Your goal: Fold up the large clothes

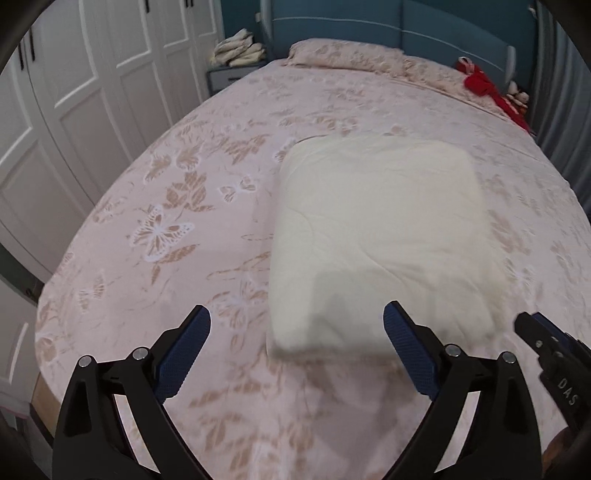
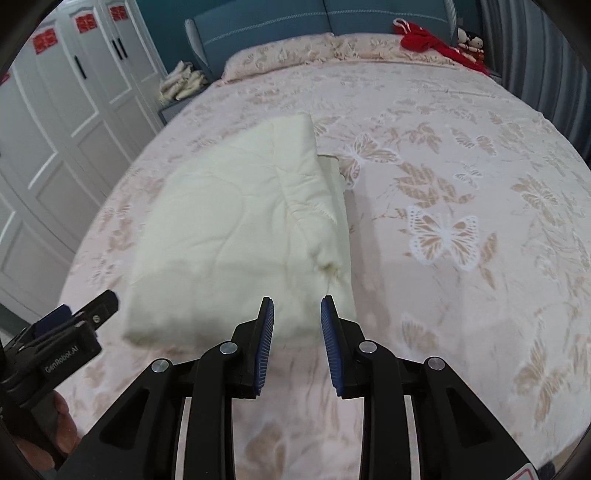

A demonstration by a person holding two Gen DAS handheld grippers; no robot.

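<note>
A cream quilted cloth (image 1: 376, 236) lies folded into a thick rectangle on the pink bed. My left gripper (image 1: 295, 319) hovers over its near left corner, jaws wide open and holding nothing. In the right wrist view the same folded cloth (image 2: 236, 229) shows stacked layers along its right edge. My right gripper (image 2: 297, 301) hangs above the near right corner. Its blue pads (image 2: 266, 343) stand a narrow gap apart with no fabric between them. Each gripper shows in the other's view: the right gripper (image 1: 546, 343) and the left gripper (image 2: 74, 325), the latter with a hand (image 2: 59, 421) below it.
The butterfly-print bedspread (image 2: 443, 229) covers the whole bed. A matching pillow (image 1: 343, 53), a red garment (image 2: 424, 37) and small dolls (image 2: 469, 40) lie by the blue headboard (image 1: 406, 26). White wardrobe doors (image 1: 74, 92) stand to the left, beside a nightstand with piled cloth (image 1: 240, 48).
</note>
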